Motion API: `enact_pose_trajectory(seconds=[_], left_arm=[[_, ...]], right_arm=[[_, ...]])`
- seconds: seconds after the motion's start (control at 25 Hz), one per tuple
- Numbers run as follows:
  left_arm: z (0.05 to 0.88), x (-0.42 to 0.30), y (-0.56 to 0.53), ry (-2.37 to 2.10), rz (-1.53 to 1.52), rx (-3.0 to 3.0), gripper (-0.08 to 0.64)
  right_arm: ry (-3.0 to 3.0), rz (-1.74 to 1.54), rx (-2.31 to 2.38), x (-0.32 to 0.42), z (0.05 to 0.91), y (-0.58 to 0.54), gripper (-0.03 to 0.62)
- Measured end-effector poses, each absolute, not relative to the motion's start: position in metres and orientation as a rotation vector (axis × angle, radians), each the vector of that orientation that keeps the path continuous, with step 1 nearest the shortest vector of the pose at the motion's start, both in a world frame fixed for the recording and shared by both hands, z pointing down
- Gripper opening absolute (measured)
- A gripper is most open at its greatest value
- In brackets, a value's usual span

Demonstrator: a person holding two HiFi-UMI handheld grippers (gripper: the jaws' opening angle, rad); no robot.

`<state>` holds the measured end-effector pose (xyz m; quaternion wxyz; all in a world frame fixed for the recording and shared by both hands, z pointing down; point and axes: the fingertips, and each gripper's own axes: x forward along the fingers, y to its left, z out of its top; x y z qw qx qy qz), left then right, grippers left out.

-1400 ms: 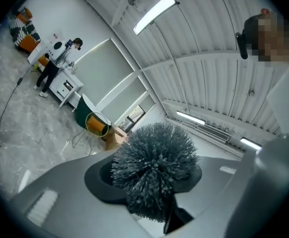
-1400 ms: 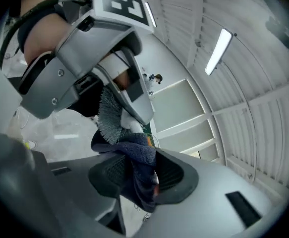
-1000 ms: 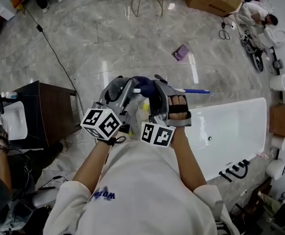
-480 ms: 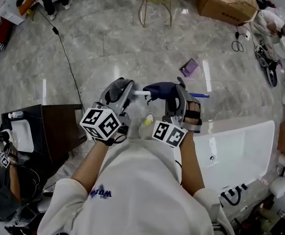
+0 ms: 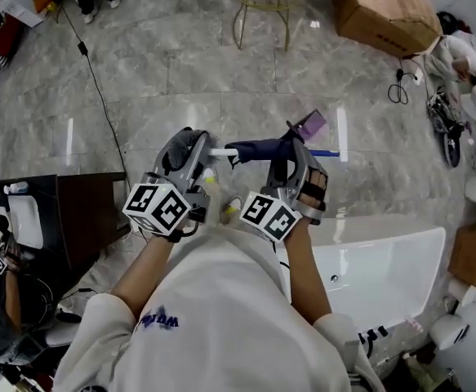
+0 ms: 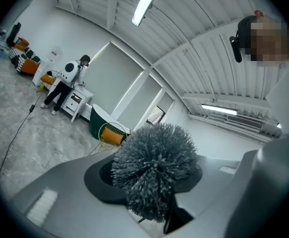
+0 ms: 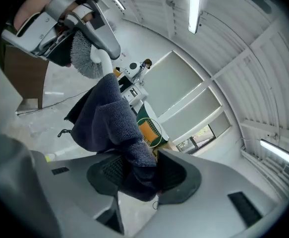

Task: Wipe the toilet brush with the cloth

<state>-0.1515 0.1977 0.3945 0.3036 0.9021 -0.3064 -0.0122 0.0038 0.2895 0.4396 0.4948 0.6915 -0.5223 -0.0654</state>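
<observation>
Left gripper view shows the left claw (image 6: 149, 182) clamped on the toilet brush (image 6: 155, 165), its round grey head a dense ball of stiff bristles. The right claw (image 7: 137, 175) pinches a dark blue terry cloth (image 7: 107, 118), draped over the slim white handle (image 5: 224, 152). More bare handle shows between head and cloth than a second ago.

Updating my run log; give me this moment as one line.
left gripper: shut on toilet brush head | right gripper: shut on cloth | cloth: against handle, near bristles
</observation>
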Motion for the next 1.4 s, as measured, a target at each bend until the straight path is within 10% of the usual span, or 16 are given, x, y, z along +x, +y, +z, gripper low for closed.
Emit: enact_pose_trajectory(seconds=[1.4], left_arm=[[0.413, -0.074, -0.058, -0.618, -0.086, 2.363, 0.195]], right_arm=[[-1.247, -0.036, 1.678, 0.070, 0.429, 0.059, 0.161]])
